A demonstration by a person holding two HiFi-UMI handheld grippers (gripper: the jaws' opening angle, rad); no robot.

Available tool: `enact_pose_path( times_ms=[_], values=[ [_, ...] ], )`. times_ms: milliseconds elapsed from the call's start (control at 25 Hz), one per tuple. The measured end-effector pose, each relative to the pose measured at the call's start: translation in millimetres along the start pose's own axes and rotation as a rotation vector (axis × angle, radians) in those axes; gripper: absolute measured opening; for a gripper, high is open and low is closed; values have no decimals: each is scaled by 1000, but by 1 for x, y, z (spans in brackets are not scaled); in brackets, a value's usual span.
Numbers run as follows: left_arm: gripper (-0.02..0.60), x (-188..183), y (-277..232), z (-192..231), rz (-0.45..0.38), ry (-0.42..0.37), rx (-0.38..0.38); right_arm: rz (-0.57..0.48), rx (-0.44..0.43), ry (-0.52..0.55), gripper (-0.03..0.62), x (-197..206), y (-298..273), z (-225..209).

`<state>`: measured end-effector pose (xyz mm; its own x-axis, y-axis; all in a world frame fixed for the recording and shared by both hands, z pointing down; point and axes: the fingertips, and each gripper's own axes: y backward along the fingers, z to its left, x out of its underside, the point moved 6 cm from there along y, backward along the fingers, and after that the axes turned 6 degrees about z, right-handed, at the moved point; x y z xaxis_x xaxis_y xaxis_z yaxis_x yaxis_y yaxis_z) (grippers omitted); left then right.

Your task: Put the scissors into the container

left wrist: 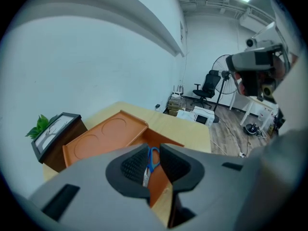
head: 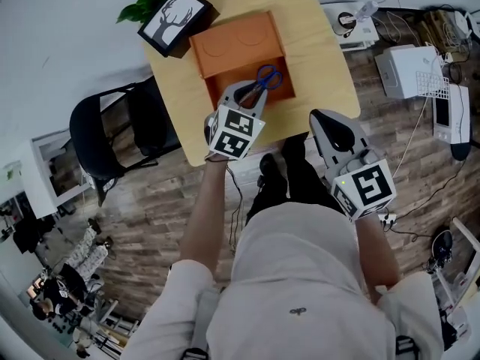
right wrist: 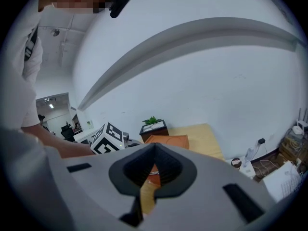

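Observation:
Blue-handled scissors (head: 268, 76) hang over the open compartment of the orange container (head: 225, 58) on the wooden table (head: 322, 66). My left gripper (head: 253, 96) is shut on their blades, handles pointing away from me. In the left gripper view the scissors (left wrist: 153, 159) sit pinched between the jaws, with the container's flat lid (left wrist: 103, 134) open to the left. My right gripper (head: 328, 120) is held off the table's near edge, shut, with nothing in it. The right gripper view shows that gripper (right wrist: 154, 149) with jaws closed together and the container (right wrist: 169, 141) beyond.
A framed deer picture (head: 177, 16) and a green plant (head: 147, 3) stand at the table's far left corner. A black chair (head: 112, 135) is left of the table. White devices (head: 409, 70) and cables lie on the floor to the right.

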<state>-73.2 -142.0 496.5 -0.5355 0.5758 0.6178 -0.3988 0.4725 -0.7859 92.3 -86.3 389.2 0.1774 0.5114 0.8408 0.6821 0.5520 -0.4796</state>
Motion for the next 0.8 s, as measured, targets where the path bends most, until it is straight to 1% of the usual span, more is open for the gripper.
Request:
enact_pose_path(
  times_ms=[120,200,320,440,640,800],
  values=[
    [66,3,26,-12,-35,0,1,-14,21,8,-2,-1,10,18],
    [61,6,43,-21,-57,-11,-10,-27,34,17,-2,-1,17,30],
    [57,14,71,-35,-94,-6,-24,-41,48,21,-2,3,28,50],
    [44,24,99,-50,-131,-2,-37,-71,32,3,-2,7,44,71],
    [37,35,142,-75,-212,17,-35,-134,5,-22,-3,16,68,102],
    [29,39,177,-91,-286,46,-27,-136,9,0,-3,22,82,125]
  ],
)
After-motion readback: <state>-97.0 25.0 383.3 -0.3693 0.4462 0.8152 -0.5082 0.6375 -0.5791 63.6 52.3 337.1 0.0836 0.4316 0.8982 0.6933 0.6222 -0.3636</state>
